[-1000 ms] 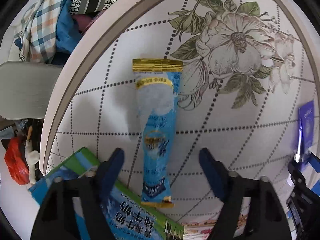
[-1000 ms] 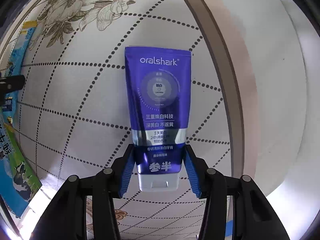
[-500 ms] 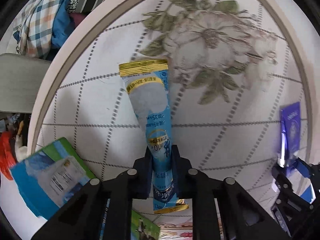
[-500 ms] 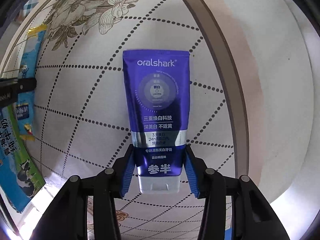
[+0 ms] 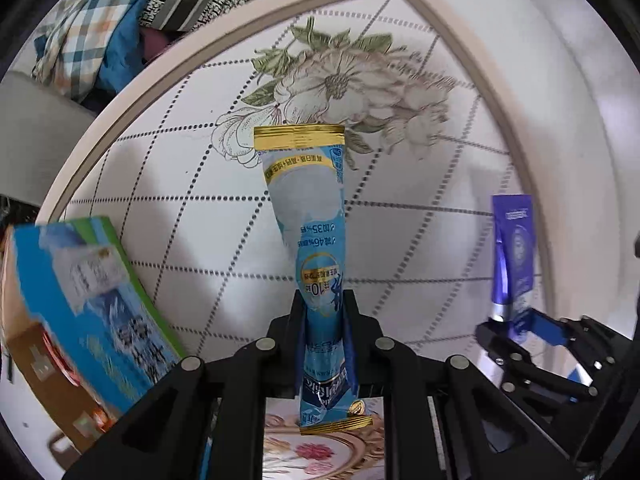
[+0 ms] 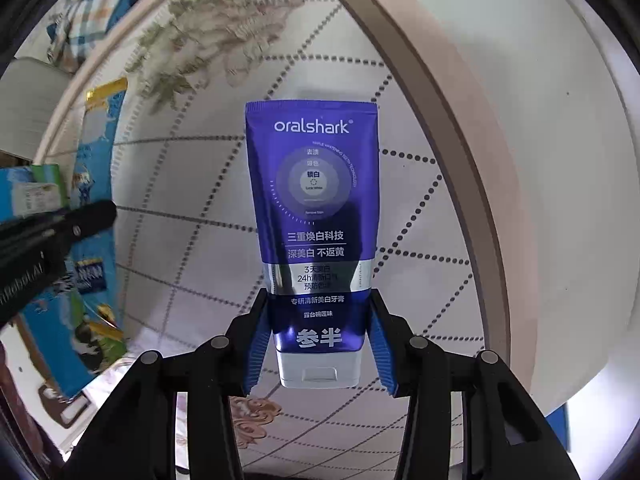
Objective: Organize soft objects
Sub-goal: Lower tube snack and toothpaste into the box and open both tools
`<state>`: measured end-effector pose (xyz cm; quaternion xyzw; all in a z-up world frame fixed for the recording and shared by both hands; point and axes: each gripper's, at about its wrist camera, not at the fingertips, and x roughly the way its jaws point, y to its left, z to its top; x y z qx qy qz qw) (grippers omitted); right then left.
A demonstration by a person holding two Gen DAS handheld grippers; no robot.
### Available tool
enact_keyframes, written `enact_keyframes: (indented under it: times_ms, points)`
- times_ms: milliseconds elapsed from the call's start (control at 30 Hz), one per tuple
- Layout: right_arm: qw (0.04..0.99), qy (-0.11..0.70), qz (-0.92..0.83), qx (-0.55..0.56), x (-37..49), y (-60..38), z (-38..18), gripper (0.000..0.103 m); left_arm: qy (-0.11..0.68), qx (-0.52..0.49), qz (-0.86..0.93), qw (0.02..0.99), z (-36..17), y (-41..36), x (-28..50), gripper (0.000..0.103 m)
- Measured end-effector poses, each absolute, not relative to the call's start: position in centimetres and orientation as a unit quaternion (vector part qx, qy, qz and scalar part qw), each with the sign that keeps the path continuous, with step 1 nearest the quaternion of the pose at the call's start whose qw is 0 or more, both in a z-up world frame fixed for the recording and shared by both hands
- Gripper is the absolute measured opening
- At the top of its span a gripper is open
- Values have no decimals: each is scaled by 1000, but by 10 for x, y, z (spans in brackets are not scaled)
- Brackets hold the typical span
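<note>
Toothpaste tube (image 6: 314,216), purple, is pinched near its white cap end by the right gripper (image 6: 318,340); blue pads (image 6: 256,344) are pressed against both sides. Tube is held above the surface (image 6: 420,208), crimped end pointing away. Legible print: "oralshark", "三重焕白科技", "深美白 不返黄", "专研清新美白牙膏", "参半"; "24h" is partly readable on the silver band. Same tube is seen edge-on at the right of the left wrist view (image 5: 514,252).

Light-blue sachet (image 5: 316,248) with gold crimped ends is clamped low on its length by the left gripper (image 5: 323,320), jaws closed on it, wide end pointing away over the flower print (image 5: 344,84). Print is upside down: "#10", "46%", "35%" can be made out; the rest is too small.

Blue-and-green carton (image 5: 92,304) is seen at the left, blurred, text unreadable. Surface is covered in white cloth with a dotted diamond grid. Plaid fabric (image 5: 80,40) is visible beyond the edge.
</note>
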<state>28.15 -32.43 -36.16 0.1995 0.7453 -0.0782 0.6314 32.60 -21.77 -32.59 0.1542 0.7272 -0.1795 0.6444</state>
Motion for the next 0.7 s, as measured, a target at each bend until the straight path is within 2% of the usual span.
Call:
enact_keyframes:
  times_ms: [100, 367, 600, 700]
  points:
    - [642, 734, -64, 212, 277, -327, -340, 48, 719, 115, -187, 660, -297, -207, 312, 13]
    - [689, 695, -3, 206, 268, -299, -251, 48, 682, 32, -190, 706, -206, -122, 313, 13]
    - [718, 670, 69, 177, 276, -209, -195, 48, 644, 13, -143, 752, -145, -10, 304, 13]
    - [726, 664, 93, 155, 284, -161, -178, 48, 637, 5, -103, 764, -139, 42, 302, 13]
